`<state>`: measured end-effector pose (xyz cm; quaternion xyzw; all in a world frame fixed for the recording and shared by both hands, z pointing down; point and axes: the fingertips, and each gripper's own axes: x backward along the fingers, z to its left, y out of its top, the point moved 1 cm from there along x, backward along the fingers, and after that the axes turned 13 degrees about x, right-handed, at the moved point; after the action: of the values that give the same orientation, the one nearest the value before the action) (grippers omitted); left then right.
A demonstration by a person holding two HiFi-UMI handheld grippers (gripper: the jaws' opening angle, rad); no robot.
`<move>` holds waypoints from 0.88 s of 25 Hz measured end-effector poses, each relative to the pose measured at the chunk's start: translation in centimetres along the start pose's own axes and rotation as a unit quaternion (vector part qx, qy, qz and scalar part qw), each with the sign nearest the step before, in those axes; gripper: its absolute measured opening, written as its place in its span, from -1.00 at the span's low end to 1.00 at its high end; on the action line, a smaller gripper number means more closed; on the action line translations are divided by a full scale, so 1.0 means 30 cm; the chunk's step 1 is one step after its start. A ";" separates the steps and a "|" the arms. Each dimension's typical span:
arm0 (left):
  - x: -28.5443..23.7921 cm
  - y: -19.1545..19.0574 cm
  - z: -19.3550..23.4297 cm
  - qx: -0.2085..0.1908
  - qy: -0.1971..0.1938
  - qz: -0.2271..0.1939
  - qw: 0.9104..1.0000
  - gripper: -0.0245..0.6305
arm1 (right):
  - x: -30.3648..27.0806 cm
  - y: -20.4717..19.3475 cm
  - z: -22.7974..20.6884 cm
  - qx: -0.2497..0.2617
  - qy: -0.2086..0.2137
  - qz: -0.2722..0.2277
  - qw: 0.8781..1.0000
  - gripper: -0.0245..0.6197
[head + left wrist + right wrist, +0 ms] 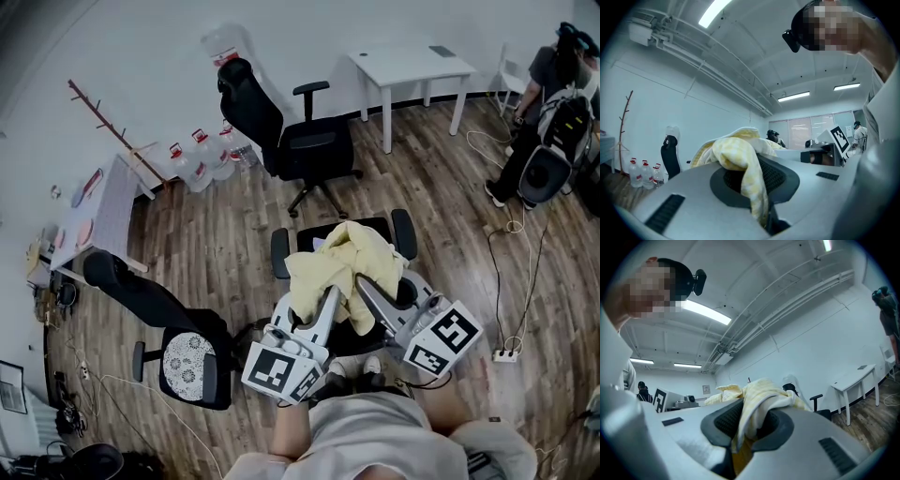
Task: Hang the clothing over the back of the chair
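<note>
Pale yellow clothing (345, 261) bunched at frame centre, overlapping a black chair (404, 232), left gripper (328, 298) clamped on its lower left fold, right gripper (364, 289) clamped on its lower right fold

Crumpled pale-yellow clothing (342, 267) is held bunched over the black armed office chair (404, 234).

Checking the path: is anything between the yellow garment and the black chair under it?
Nothing visible. The left gripper and right gripper hold the yellow garment directly above the chair, much of which it hides.
</note>
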<state>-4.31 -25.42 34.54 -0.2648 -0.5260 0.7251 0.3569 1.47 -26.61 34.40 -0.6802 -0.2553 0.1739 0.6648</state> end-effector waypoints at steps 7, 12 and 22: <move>0.057 0.017 -0.037 -0.004 -0.010 -0.007 1.000 -0.80 | 0.028 0.029 0.062 0.009 -0.005 -0.005 1.000 -0.74; 0.121 0.014 -0.060 0.000 -0.029 -0.011 1.000 -0.80 | 0.052 0.035 0.130 0.018 -0.019 -0.002 1.000 -0.74; 0.268 0.027 -0.099 0.010 -0.063 -0.018 0.998 -0.80 | 0.090 0.060 0.289 0.020 -0.044 -0.007 0.999 -0.74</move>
<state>-7.13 -17.47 32.79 -0.2053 -0.5451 0.7388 0.3388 -1.13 -17.97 32.41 -0.6564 -0.2853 0.2046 0.6677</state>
